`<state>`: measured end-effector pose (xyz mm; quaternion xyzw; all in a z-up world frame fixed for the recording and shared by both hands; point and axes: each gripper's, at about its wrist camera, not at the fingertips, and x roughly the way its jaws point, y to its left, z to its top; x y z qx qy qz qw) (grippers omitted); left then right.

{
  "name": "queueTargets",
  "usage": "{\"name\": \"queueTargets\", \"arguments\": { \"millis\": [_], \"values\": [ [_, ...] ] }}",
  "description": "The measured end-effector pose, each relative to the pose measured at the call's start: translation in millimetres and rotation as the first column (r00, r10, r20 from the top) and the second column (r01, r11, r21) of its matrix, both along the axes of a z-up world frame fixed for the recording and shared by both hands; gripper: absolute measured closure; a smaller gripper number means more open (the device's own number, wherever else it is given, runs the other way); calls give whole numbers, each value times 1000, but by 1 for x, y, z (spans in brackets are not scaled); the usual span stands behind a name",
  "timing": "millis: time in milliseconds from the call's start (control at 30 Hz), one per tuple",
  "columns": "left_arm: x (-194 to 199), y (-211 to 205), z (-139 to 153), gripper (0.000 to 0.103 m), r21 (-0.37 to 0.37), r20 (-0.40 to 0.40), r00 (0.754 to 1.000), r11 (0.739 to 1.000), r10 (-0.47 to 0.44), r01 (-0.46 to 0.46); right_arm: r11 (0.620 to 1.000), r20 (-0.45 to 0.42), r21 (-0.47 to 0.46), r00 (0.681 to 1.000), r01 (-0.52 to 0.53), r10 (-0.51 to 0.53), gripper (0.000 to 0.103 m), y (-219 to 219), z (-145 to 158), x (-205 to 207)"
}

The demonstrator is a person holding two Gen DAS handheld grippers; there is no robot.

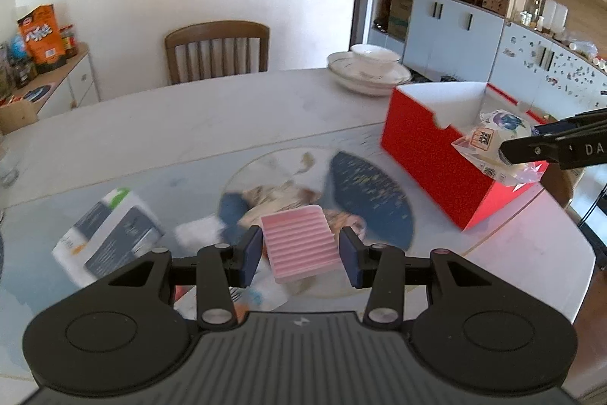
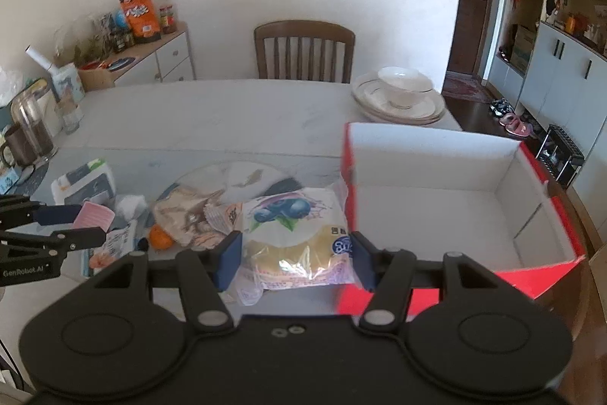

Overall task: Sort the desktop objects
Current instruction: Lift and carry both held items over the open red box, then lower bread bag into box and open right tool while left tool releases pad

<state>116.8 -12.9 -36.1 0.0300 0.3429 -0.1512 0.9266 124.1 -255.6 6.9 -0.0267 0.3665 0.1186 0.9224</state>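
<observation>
The red box (image 2: 436, 200), open-topped, white-lined and rigid, stands on the counter (image 2: 227, 116) at 3 o'clock in the right wrist view. At its near-left corner the right gripper (image 2: 294, 262) clamps a blueberry pastry packet (image 2: 299, 234) by its sides; this likely handles as light, soft and slippery, so a gentle mid-body hold suits. At 6 o'clock in the left view, the left gripper (image 1: 301, 255) brackets a pink ridged pad (image 1: 299, 243), seemingly light and stiff; whether its pads (image 1: 251, 253) press it cannot be told.

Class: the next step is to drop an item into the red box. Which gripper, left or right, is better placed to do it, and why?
Right. The right gripper holds the snack bag at the near wall of the red box. The left gripper holds the pink pad farther away, over the table's middle.
</observation>
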Motion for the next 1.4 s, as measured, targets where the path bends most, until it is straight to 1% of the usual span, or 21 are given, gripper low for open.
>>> {"name": "queueTargets", "arguments": {
  "millis": [300, 667, 900, 1100, 1333, 1400],
  "values": [
    [18, -52, 17, 60, 3, 17, 1000, 1000, -21, 21, 1000, 25, -2, 999, 30, -30, 43, -62, 11, 23],
    [52, -123, 36, 60, 7, 28, 995, 995, -95, 95, 997, 2, -8, 997, 74, -74, 43, -126, -1, 52],
    [76, -171, 44, 60, 32, 39, 985, 986, -166, 165, 996, -12, -11, 996, 91, -91, 43, -156, -9, 65],
    [99, -212, 40, 60, 47, 20, 975, 974, -222, 221, 995, -17, -41, 996, 92, -93, 43, -171, -18, 73],
    [124, -256, 19, 60, 80, -25, 959, 956, -283, 284, 995, -42, -66, 996, 79, -82, 43, -181, -34, 84],
    [131, -267, 14, 60, 91, -41, 954, 950, -296, 299, 995, -57, -59, 995, 76, -80, 43, -182, -38, 87]
  ]
}}
